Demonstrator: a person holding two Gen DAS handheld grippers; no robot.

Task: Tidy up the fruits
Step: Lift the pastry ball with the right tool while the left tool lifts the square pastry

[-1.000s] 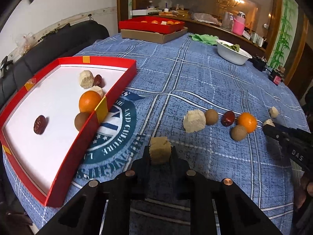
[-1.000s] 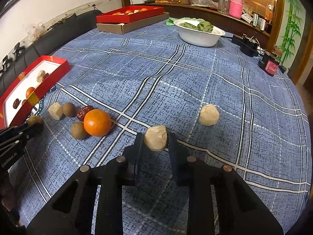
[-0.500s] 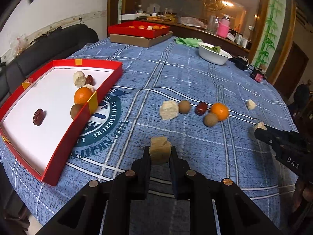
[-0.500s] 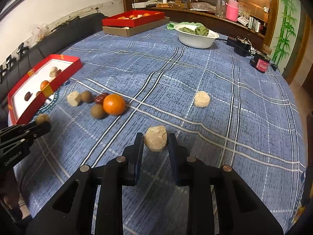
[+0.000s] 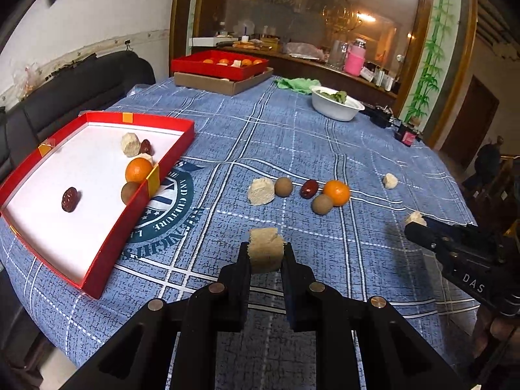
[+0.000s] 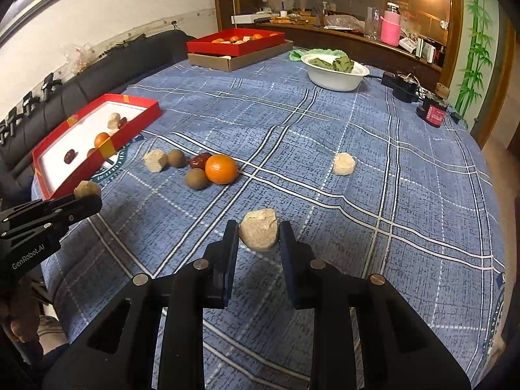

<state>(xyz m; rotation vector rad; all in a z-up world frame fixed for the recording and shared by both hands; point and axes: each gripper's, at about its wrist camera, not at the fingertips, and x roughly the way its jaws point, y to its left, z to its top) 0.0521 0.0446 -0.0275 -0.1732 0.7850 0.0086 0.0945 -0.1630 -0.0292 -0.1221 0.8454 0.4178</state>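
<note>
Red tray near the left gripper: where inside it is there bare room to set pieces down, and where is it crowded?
In the red tray, the white floor is bare along the far-left wall and at the near corner, around the lone date. Crowded: the right wall, where the orange, a brown fruit and a beige lump cluster.

Open blue checked tablecloth (image 6: 325, 123) stretches between the red tray (image 5: 136, 217) at the left edge and a loose cluster at centre: a pale lump (image 5: 260, 191), two brown fruits, a red date (image 5: 309, 188) and an orange (image 5: 336, 192). One pale ball (image 6: 344, 163) sits alone to the right, well apart. The tray's near end lies mostly bare around one date; its far corner is crowded. A white bowl (image 6: 334, 73) and stacked boxes (image 6: 237, 48), apparently at the far edge, block that side.
</note>
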